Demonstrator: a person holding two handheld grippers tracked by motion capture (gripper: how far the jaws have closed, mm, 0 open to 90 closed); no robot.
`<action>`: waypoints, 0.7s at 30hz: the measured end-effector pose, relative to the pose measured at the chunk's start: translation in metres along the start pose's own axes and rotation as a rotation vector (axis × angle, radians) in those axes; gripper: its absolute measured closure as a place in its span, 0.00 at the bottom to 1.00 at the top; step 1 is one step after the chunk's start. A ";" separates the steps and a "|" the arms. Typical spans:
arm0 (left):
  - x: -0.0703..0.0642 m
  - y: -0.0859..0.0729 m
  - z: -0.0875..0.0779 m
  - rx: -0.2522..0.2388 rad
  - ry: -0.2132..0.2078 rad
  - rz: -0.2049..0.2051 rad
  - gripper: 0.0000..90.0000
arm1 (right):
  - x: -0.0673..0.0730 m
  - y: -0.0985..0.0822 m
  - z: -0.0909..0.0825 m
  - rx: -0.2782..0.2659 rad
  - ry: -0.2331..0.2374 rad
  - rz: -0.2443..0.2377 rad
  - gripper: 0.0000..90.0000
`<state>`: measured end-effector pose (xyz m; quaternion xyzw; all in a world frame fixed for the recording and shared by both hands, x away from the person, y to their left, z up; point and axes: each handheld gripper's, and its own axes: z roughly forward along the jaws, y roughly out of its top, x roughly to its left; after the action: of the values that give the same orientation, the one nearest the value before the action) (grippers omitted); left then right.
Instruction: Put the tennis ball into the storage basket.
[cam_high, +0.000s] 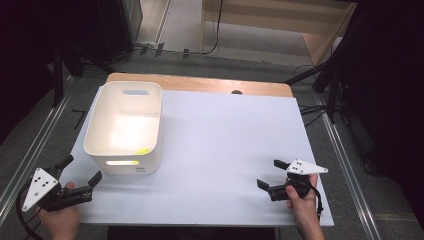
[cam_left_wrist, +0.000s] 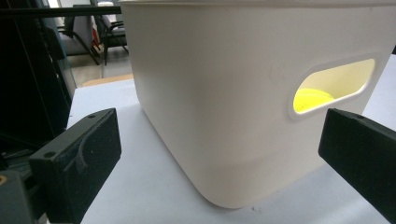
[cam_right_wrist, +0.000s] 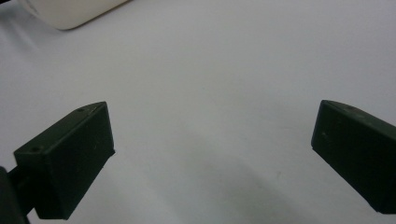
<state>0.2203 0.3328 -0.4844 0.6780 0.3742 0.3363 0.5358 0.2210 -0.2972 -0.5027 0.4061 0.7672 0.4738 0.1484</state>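
1. White sheet-covered table (cam_high: 225, 150), with a strip of bare wood showing along the far edge

2. White plastic bin (cam_high: 125, 125) stands upright on the left part of the table, open top, slot handles cut in its near and far walls

3. Small yellow object (cam_high: 143, 150) lies on the bin's floor, toward the near right corner; in the left gripper view it glows yellow (cam_left_wrist: 312, 99) through the near handle slot; too little shows to say what it is

4. Left gripper (cam_high: 80, 170) sits at the table's near left corner, held in the person's left hand (cam_high: 62, 220), grey three-cornered plate on top. Jaws spread wide, nothing between them. Aimed at the bin's near left corner, near it but not touching

5. In the left gripper view the bin's (cam_left_wrist: 243, 93) rounded corner stands in front of the open jaws, with the handle slot to the right

6. Right gripper (cam_high: 270, 174) sits at the near right of the table, held in the right hand (cam_high: 302, 200), well apart from the bin. Jaws spread wide, empty, pointing left across the bare sheet

7. In the right gripper view the two black jaws stand apart over plain white surface (cam_right_wrist: 210, 93); a bit of the bin's base (cam_right_wrist: 70, 11) shows at the upper left
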 end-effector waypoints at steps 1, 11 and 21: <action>0.000 0.000 0.000 0.000 0.000 0.000 0.00 | -0.001 -0.002 -0.001 -0.004 -0.005 0.005 0.00; 0.000 0.000 0.000 -0.003 -0.003 -0.003 0.00 | -0.014 -0.015 -0.017 -0.040 -0.035 0.033 0.00; 0.000 0.000 0.000 -0.006 -0.003 -0.006 0.00 | -0.022 -0.021 -0.027 -0.059 -0.061 0.048 0.00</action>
<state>0.2200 0.3333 -0.4844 0.6759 0.3746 0.3345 0.5394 0.2079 -0.3348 -0.5106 0.4342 0.7380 0.4871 0.1719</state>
